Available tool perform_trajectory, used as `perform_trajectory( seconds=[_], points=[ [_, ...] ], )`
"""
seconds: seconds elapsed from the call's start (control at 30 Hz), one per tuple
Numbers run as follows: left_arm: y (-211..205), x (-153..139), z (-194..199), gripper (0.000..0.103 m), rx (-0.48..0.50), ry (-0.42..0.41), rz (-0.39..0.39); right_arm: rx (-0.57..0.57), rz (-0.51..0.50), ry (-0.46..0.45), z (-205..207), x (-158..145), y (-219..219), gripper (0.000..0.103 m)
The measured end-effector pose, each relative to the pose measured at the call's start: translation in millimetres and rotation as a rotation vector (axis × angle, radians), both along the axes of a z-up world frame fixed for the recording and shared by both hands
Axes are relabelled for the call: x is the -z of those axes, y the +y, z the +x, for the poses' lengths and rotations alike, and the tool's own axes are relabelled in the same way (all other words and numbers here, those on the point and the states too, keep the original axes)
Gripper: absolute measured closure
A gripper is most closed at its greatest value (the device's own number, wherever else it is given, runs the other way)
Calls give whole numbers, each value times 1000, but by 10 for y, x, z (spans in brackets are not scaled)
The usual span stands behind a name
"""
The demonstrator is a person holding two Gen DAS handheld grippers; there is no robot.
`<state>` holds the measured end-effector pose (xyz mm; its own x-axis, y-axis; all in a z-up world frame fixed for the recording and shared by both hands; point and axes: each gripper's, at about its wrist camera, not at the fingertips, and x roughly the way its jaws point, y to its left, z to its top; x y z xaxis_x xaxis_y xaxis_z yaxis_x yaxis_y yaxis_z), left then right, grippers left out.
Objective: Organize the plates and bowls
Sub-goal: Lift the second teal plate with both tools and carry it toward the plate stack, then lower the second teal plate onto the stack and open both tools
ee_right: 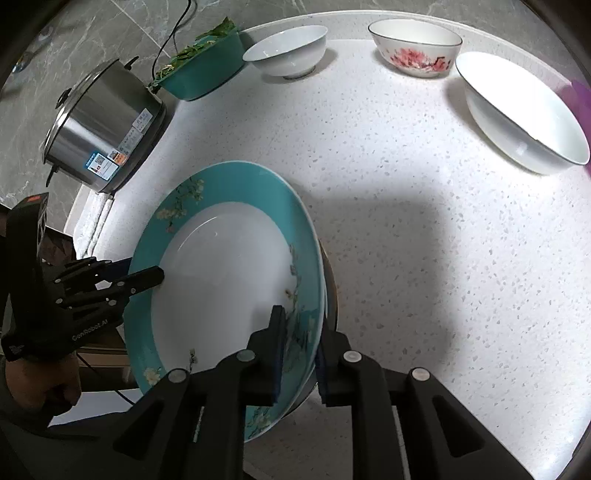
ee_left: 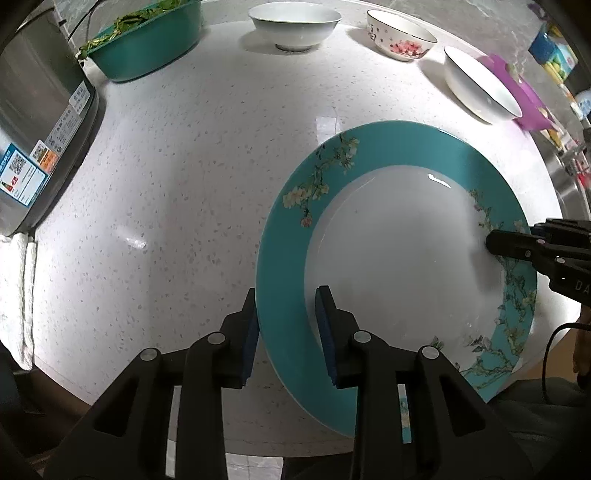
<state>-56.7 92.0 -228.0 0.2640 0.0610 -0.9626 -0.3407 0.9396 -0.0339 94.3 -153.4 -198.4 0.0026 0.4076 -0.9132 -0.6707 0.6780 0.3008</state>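
Left tool (ee_left: 286, 332): fingers straddle the near-left rim of the plate, one pad under the rim and one over the white well, clamped on it.
Right tool (ee_right: 299, 354): fingers pinch the plate's opposite rim, one pad on top and one beneath, clamped on it.
Plate (ee_left: 391, 258): teal rim with flowering branches, glossy white centre, tilted, over the near edge of the desk (ee_left: 184, 184) and partly past it.
Under the plate: in the right wrist view a second rim edge seems to show beneath it; hard to tell whether that is another plate.
Bowls, counted: three, in a row beyond the plate at the desk's far edge: plain white bowl (ee_left: 294, 26), flowered bowl (ee_left: 400, 37) with pink blossoms, large white bowl (ee_left: 480, 86) with a dark rim line.
Teal tub (ee_left: 147, 48): one, far left of the plate, holds leafy greens.
Steel pot (ee_right: 107, 133): one, left of the plate, with stickers; cut off in the left wrist view.
Purple basin (ee_left: 517, 92): behind the large bowl, mostly hidden.
Folded cloth (ee_left: 22, 295): left of the plate, at the desk edge.
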Motion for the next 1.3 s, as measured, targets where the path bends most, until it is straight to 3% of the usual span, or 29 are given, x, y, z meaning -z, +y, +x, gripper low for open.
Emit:
perform_trajectory(
  seconds=[0.27, 0.5, 0.53, 0.6, 0.67, 0.73, 0.8, 0.93, 1.1, 1.3],
  points=[
    [-34, 30, 208, 75, 22, -5, -2, -35, -70, -117, -92, -11, 127, 79],
    [90, -77, 257, 74, 12, -55, -10, 9, -88, -101, -95, 65, 118, 76],
    [151, -122, 271, 70, 6, -67, -11, 18, -86, -100, -93, 64, 122, 75],
    [270, -219, 301, 48, -8, -95, -21, 39, -82, -97, -92, 56, 128, 74],
    [423, -369, 361, 21, -9, -145, -54, 75, -49, -88, -83, 2, 98, 58],
    [524, -499, 467, 15, 6, -175, -82, 125, -15, -103, -60, -93, 29, 40],
    [581, -644, 670, 15, 51, -210, -144, 193, 39, -115, 3, -215, -110, 31],
    [520, -882, 1136, 15, 144, -278, -275, 399, 178, -71, 247, -421, -635, 29],
    [196, -1033, 1744, 15, 226, -293, -345, 642, 275, -40, 650, -547, -1417, 29],
    [-290, -902, 2459, 15, 211, -235, -344, 711, 312, -45, 1231, -579, -1966, 28]
  ],
)
